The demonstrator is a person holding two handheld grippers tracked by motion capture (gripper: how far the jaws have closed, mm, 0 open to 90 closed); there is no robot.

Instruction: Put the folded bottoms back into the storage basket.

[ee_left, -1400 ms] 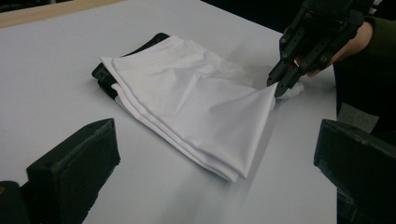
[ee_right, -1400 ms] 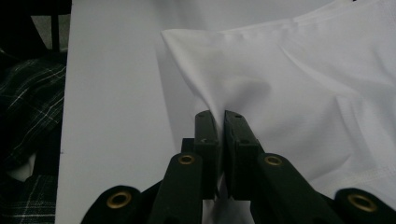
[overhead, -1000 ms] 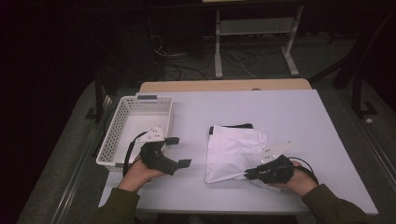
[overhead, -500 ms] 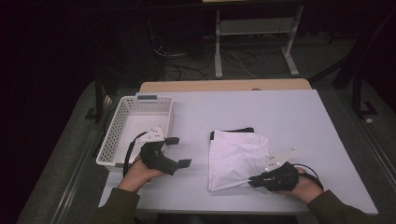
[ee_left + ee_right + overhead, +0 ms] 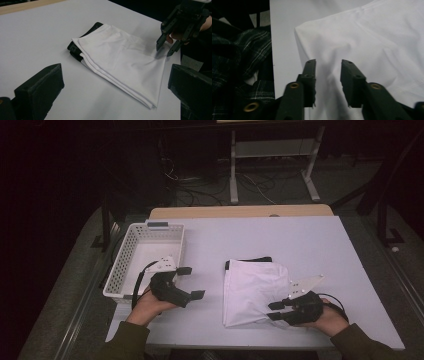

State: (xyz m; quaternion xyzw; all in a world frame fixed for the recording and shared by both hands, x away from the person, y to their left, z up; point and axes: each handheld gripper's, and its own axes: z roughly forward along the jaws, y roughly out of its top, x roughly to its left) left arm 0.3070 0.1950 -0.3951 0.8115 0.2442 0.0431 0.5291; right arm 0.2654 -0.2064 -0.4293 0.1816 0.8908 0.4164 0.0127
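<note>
Right gripper [image 5: 276,310], jaws partly open, pressing on folded white cloth [image 5: 252,290], gripping nothing; left gripper [image 5: 190,282] hovering wide open, empty

White table [image 5: 310,245], white slatted basket [image 5: 131,265] at left edge, folded white cloth [image 5: 252,290] near front

Two black grippers: left gripper [image 5: 191,282] with blocky square-ended jaws, right gripper [image 5: 328,67] with slim jaws dotted with small holes and brass-ringed rivets. Pale three-cornered plate [image 5: 305,285] on top of each. Black cable [image 5: 141,279] looping behind. Olive-green sleeves [image 5: 125,342]; dark plaid fabric [image 5: 242,57].
</note>
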